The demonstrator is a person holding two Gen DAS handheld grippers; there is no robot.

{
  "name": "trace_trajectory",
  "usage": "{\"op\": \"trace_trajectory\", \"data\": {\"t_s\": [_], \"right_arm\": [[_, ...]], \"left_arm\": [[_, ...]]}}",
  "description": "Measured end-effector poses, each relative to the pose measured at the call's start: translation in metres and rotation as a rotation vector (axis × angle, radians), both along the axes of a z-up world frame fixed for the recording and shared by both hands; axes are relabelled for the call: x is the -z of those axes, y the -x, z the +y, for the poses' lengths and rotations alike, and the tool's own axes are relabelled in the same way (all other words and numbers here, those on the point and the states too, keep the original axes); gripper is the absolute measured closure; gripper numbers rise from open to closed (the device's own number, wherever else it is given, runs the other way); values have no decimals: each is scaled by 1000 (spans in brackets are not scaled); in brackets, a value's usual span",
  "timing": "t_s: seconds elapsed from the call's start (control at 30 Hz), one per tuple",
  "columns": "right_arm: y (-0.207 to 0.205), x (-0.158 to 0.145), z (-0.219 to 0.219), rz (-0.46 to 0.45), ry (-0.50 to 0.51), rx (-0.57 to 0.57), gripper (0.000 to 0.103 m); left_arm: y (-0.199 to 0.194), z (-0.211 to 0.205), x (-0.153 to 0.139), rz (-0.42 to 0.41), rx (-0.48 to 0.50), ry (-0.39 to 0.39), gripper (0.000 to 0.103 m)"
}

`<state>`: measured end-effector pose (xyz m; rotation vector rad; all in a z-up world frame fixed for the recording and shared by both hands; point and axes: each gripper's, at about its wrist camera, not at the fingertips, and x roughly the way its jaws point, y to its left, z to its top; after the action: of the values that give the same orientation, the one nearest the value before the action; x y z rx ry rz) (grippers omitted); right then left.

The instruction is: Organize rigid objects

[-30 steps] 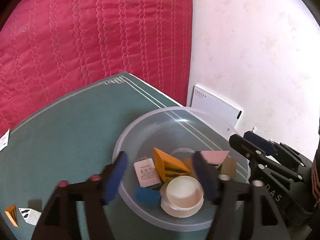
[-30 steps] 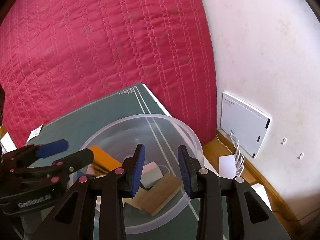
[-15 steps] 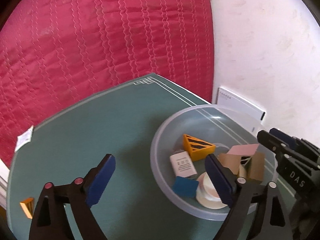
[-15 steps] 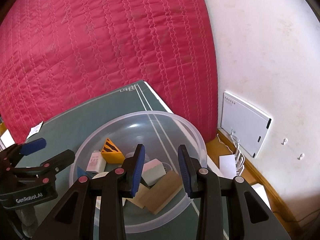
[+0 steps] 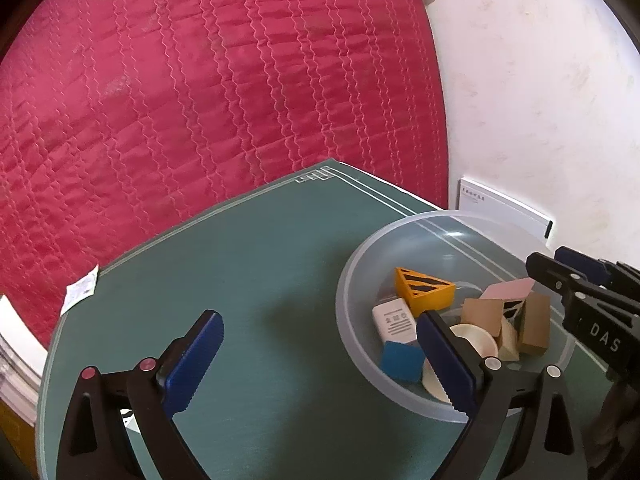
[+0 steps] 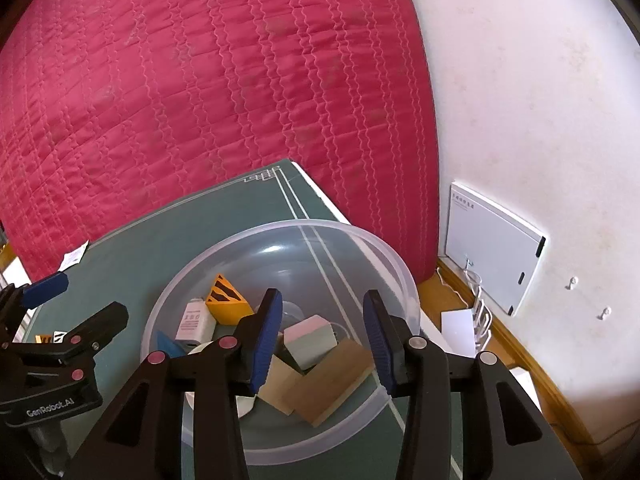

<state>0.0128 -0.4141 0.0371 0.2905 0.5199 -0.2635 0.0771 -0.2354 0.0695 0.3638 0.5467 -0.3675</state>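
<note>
My left gripper (image 5: pixel 320 360) and right gripper (image 6: pixel 320 336) are black frames with ribbed blue pads, pink and silver screws, and white "GenRobot.AI" lettering.

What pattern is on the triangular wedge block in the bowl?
The wedge block in the clear bowl is orange-yellow with black stripes, clearest in the left wrist view.

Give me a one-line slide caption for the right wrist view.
Open right gripper poised above a clear bowl of sorted blocks on the green mat, left gripper alongside.

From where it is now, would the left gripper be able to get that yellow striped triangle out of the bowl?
Probably yes. The left gripper is wide open, and the yellow striped triangle lies uncovered in the clear bowl.
</note>
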Motion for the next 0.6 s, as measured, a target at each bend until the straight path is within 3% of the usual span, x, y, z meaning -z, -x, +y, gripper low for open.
{"op": "trace_trajectory", "data": {"t_s": [0.6], "right_arm": [[-1,4,5,10,7,-10,59]], "left_arm": [[11,24,4,-47,-51,-3,1]]}}
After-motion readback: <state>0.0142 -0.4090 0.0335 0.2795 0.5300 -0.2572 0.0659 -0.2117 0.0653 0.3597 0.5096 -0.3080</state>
